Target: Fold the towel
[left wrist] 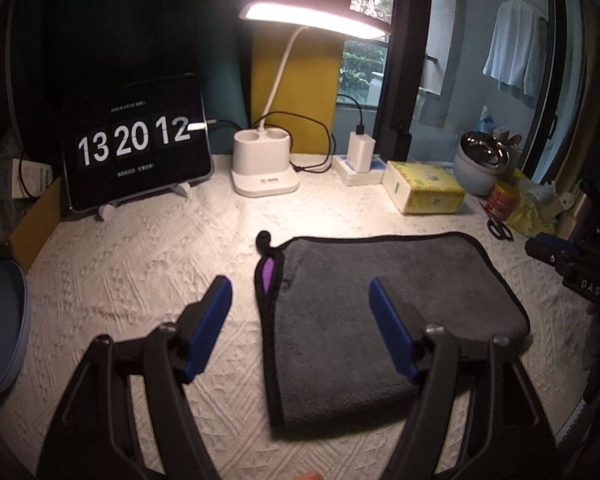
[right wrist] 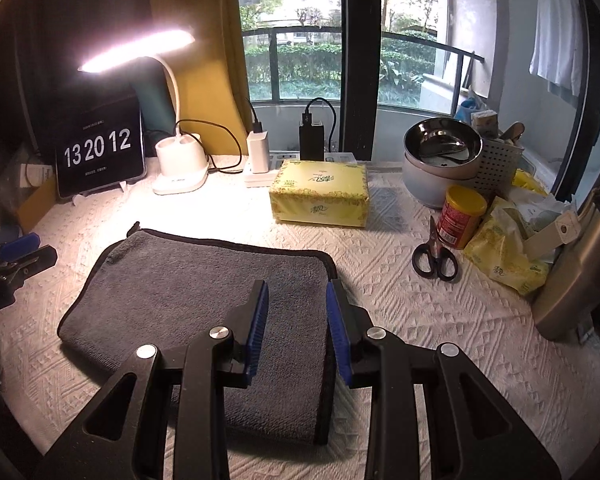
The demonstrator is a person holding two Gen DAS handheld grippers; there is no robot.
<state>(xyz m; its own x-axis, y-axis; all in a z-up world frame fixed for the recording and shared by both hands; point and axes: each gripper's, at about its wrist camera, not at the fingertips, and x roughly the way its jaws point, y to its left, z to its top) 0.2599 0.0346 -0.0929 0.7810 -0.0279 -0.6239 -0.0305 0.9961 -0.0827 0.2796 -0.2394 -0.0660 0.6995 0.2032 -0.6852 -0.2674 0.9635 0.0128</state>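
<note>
A dark grey towel (left wrist: pixel 384 304) with black trim lies folded flat on the white textured cloth; a purple patch and a hanging loop show at its left edge. It also shows in the right wrist view (right wrist: pixel 188 300). My left gripper (left wrist: pixel 300 292) is open and empty, hovering over the towel's left edge. My right gripper (right wrist: pixel 296 296) is open and empty above the towel's right edge. The right gripper shows at the far right of the left wrist view (left wrist: pixel 556 252); the left gripper shows at the far left of the right wrist view (right wrist: pixel 20 252).
At the back stand a tablet clock (left wrist: pixel 136 152), a lit desk lamp (left wrist: pixel 264 164), a charger (left wrist: pixel 360 152) and a yellow tissue box (right wrist: pixel 320 194). Scissors (right wrist: pixel 434 258), a red can (right wrist: pixel 460 216), a steel bowl (right wrist: pixel 442 148) and a metal flask (right wrist: pixel 576 272) are on the right.
</note>
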